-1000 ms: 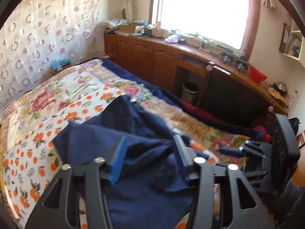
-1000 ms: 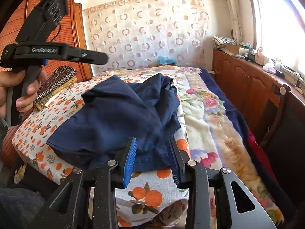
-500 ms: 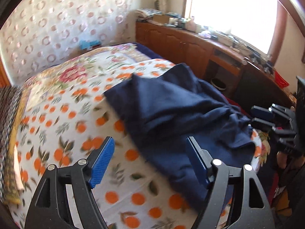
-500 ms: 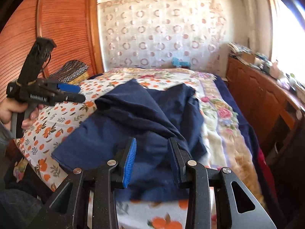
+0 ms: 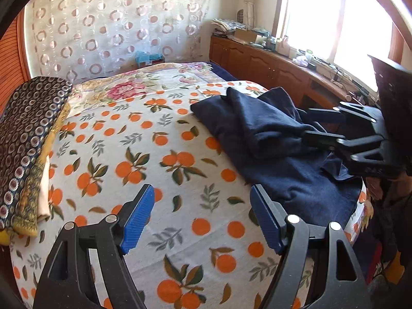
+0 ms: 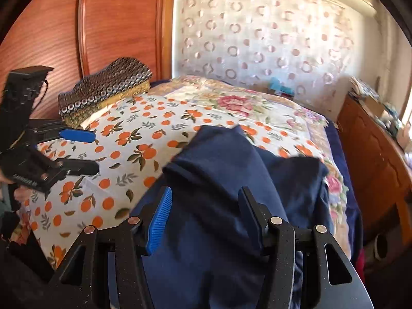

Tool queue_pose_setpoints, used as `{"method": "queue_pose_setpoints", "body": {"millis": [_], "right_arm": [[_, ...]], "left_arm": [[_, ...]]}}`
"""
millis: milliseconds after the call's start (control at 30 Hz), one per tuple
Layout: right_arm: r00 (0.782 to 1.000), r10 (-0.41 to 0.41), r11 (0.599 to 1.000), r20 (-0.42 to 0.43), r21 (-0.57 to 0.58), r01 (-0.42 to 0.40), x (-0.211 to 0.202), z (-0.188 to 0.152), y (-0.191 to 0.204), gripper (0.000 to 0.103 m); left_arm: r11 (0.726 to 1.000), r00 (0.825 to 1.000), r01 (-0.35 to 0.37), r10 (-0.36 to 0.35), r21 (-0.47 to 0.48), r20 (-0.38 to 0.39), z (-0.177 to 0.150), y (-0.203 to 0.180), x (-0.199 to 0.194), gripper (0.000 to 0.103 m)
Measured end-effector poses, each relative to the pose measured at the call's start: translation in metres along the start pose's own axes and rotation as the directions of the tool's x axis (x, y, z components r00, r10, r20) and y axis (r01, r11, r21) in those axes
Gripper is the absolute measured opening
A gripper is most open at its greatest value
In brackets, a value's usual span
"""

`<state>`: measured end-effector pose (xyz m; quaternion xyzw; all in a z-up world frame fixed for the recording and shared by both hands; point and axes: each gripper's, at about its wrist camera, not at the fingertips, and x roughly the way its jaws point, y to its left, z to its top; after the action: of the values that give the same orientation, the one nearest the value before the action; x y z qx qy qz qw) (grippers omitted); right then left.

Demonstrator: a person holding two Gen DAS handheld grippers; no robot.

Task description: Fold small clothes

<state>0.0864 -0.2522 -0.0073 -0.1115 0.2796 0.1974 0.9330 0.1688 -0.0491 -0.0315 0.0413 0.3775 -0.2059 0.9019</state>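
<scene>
1. My left tongs (image 5: pixel 202 216) are spread wide, blue pads facing each other with only the orange-print bedspread (image 5: pixel 144 159) showing between them. They hold nothing and touch nothing; the cloth lies off to their right.

2. My right tongs (image 6: pixel 204 217) are also parted, less widely. The navy garment (image 6: pixel 219 180) fills the gap between the fingers, but the pads do not press on it, so it is not gripped. In the left wrist view the right tongs (image 5: pixel 306 125) point in from the right, their tips at a raised fold of the cloth; whether they touch it, I cannot tell.

3. The navy garment (image 5: pixel 270 139) lies on the bed, at the right side near the edge. It is rumpled, not flat: one thick fold is doubled over on top, with a looser layer spread under it toward the near edge.

4. At the far left of the bed sits a stack of patterned folded textiles (image 5: pixel 23 139).

5. From the right wrist view my left tongs (image 6: pixel 77 152) show at the left, fingers apart above the bedspread.
</scene>
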Motion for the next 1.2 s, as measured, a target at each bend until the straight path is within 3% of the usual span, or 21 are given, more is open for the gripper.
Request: {"method": "queue_pose_setpoints", "body": {"millis": [167,267,500,567,633,667,700,800,967,1200], "right_arm": [[0.998,0.017,0.997,-0.066,-0.068,-0.021,0.029,0.017,0.018,0.055],[0.994,-0.013,0.995,-0.109,-0.102,0.002,0.045,0.020,0.022,0.056],[0.986,-0.010,0.997,-0.167,-0.076,-0.003,0.063,0.027,0.008,0.055],[0.984,0.003,0.998,-0.177,-0.069,-0.015,0.067,0.028,0.006,0.048],[0.983,0.003,0.998,-0.184,-0.054,-0.013,0.068,0.029,0.000,0.019],[0.982,0.026,0.999,-0.186,-0.033,-0.033,0.067,0.031,-0.003,0.010],[0.982,0.042,0.999,-0.182,-0.021,-0.046,0.066,0.033,-0.003,0.005],[0.991,0.042,0.999,-0.128,-0.005,-0.043,0.049,0.040,-0.018,0.003],[0.998,-0.046,0.997,-0.051,0.061,0.050,0.015,0.056,-0.071,0.003],[0.977,-0.197,0.959,-0.079,0.193,0.209,0.016,0.070,-0.151,0.003]], "left_arm": [[1.000,1.000,-0.014,0.014,-0.009,0.007,-0.008,0.007,-0.005,0.077],[1.000,1.000,-0.017,0.018,-0.017,0.013,-0.010,0.010,-0.007,0.077],[0.999,0.999,-0.022,0.023,-0.023,0.031,-0.012,0.012,-0.012,0.077],[0.999,0.999,-0.021,0.022,-0.024,0.032,-0.013,0.012,-0.012,0.077],[1.000,0.999,-0.019,0.020,-0.023,0.033,-0.013,0.011,-0.013,0.077],[1.000,0.999,-0.017,0.018,-0.023,0.033,-0.014,0.010,-0.013,0.077],[1.000,0.999,-0.016,0.017,-0.022,0.035,-0.014,0.010,-0.013,0.077],[1.000,0.999,-0.014,0.015,-0.017,0.038,-0.014,0.007,-0.015,0.077],[1.000,0.999,-0.018,0.019,-0.005,0.047,-0.014,0.003,-0.018,0.077],[1.000,0.999,-0.007,0.007,0.005,0.043,-0.014,-0.004,-0.016,0.077]]}}
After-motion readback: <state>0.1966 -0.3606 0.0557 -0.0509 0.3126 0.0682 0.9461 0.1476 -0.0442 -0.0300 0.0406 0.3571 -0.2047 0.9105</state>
